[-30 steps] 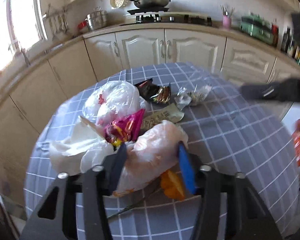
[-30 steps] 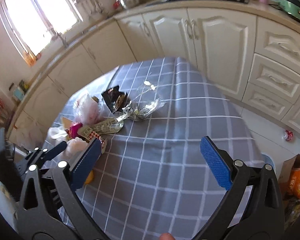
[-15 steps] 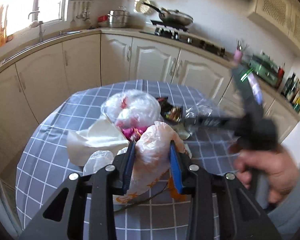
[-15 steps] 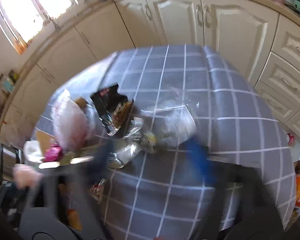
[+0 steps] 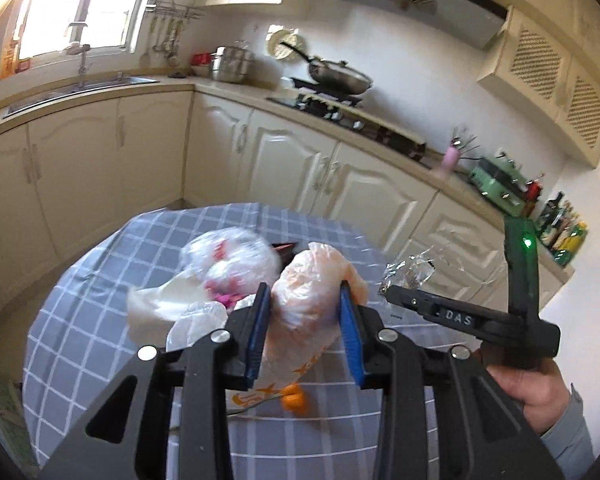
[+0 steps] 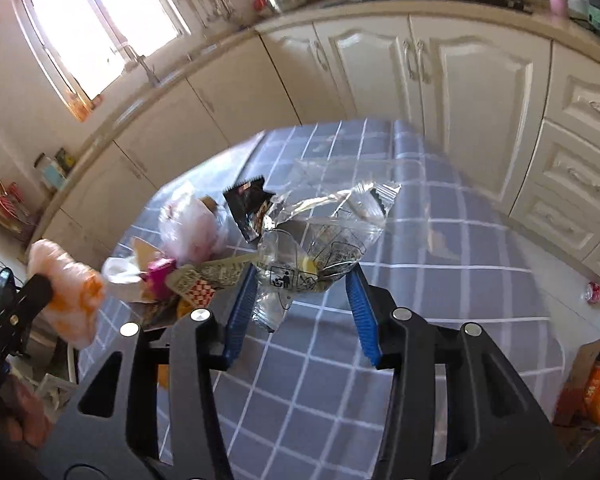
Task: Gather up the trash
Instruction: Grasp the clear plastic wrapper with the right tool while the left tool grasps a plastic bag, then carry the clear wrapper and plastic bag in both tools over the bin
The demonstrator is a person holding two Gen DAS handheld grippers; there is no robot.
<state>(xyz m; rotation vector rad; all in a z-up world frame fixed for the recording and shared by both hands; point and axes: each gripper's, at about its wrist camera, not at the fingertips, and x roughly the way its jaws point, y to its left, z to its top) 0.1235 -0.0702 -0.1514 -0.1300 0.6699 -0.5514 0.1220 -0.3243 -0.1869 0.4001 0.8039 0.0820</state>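
My left gripper (image 5: 303, 300) is shut on a peach-orange plastic bag (image 5: 308, 300) and holds it above the grey checked table (image 5: 100, 320); the bag also shows in the right wrist view (image 6: 66, 288). My right gripper (image 6: 300, 280) is closed around a crumpled clear plastic wrapper (image 6: 320, 240), lifted off the table; the wrapper also shows at its tip in the left wrist view (image 5: 410, 270). On the table lie a clear bag with pink-white contents (image 5: 228, 260), a white bag (image 5: 160, 308), a dark snack wrapper (image 6: 248, 208), a pink packet (image 6: 160, 276) and an orange peel (image 5: 294, 402).
Cream kitchen cabinets (image 6: 380, 64) curve behind the table, with a stove and pan (image 5: 336, 76) on the counter. An orange box (image 6: 598, 392) and a red can (image 6: 594, 292) are on the floor to the right.
My left gripper closed on the peach bag and lifted it. My right gripper swung left to the clear wrapper, closed on it and raised it.
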